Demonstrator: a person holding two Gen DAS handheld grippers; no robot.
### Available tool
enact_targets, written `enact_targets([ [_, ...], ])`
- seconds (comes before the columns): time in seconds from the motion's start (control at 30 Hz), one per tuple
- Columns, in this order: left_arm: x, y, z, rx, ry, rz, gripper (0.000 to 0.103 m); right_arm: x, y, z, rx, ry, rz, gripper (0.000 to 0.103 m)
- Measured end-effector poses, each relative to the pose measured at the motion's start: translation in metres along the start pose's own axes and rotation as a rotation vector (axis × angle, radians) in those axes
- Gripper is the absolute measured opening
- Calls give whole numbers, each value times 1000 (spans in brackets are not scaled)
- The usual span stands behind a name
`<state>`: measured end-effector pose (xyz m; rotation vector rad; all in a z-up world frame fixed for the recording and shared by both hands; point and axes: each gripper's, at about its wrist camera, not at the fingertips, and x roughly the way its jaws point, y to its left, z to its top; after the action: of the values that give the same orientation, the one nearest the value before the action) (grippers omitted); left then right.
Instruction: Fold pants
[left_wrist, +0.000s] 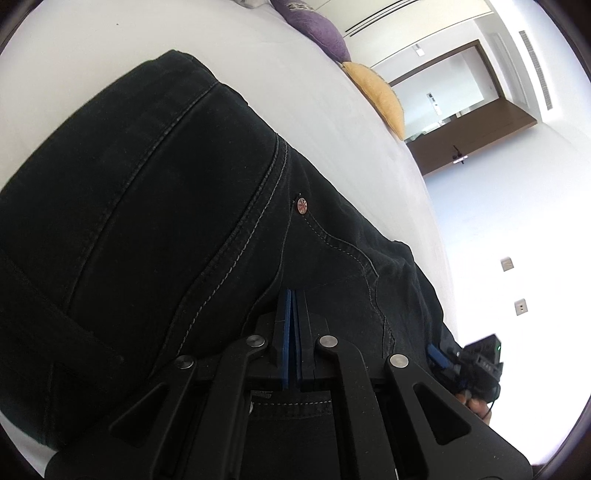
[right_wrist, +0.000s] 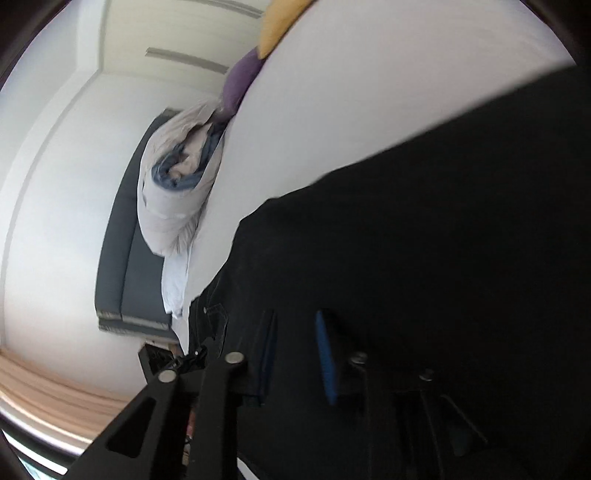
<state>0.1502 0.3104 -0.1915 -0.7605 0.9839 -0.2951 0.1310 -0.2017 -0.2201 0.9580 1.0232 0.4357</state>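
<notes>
Black jeans (left_wrist: 166, 206) lie folded on a white bed (left_wrist: 110, 33), with grey stitching and a small round rivet (left_wrist: 302, 205) showing. My left gripper (left_wrist: 293, 295) rests low over them near the pocket seam, its blue pads pressed together with no cloth visible between them. At the right edge of the left wrist view, my right gripper (left_wrist: 441, 356) shows beside the jeans, held by a hand (left_wrist: 476, 404). In the blurred right wrist view, the right gripper (right_wrist: 295, 317) has its blue pads (right_wrist: 325, 358) apart over the dark jeans (right_wrist: 424, 240). I cannot see cloth pinched between them.
A purple cushion (left_wrist: 321, 33) and a yellow cushion (left_wrist: 384, 96) sit at the bed's far edge. A bundled pale quilt (right_wrist: 173, 184) lies by the dark headboard (right_wrist: 125, 266). White sheet (right_wrist: 369, 92) surrounds the jeans.
</notes>
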Motion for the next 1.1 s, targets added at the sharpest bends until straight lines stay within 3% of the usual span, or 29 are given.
enact_targets([
  [0.13, -10, -30, -1, 39, -21, 95, 2, -87, -41, -7, 40, -191, -75, 16],
  [0.27, -6, -85, -15, 129, -13, 57, 2, -180, -83, -31, 98, -308, -91, 11],
  [0.37, 22, -136, -36, 215, 61, 19, 2, -225, -91, -53, 95, -377, -152, 10],
  [0.4, 33, -150, -45, 242, 90, 9, 2, -237, -92, -60, 101, -412, -168, 15],
  [0.47, 59, -182, -66, 305, 151, -13, 2, -270, -97, -71, 130, -480, -216, 35],
  [0.5, 70, -195, -75, 328, 174, -25, 2, -288, -97, -78, 134, -515, -194, 41],
  [0.57, 93, -220, -95, 361, 213, -64, 2, -307, -92, -89, 146, -549, -192, 73],
  [0.6, 103, -229, -103, 359, 225, -84, 2, -311, -92, -93, 161, -562, -180, 79],
  [0.83, 154, -255, -138, 285, 292, -170, 2, -298, -118, -110, 353, -594, -100, 79],
  [0.87, 159, -255, -140, 280, 300, -174, 2, -282, -107, -106, 367, -605, -83, 79],
  [1.0, 184, -239, -151, 216, 356, -154, 2, -283, -108, -102, 367, -605, -55, 79],
  [1.1, 193, -218, -154, 107, 364, -225, 2, -279, -110, -105, 394, -599, -7, 79],
])
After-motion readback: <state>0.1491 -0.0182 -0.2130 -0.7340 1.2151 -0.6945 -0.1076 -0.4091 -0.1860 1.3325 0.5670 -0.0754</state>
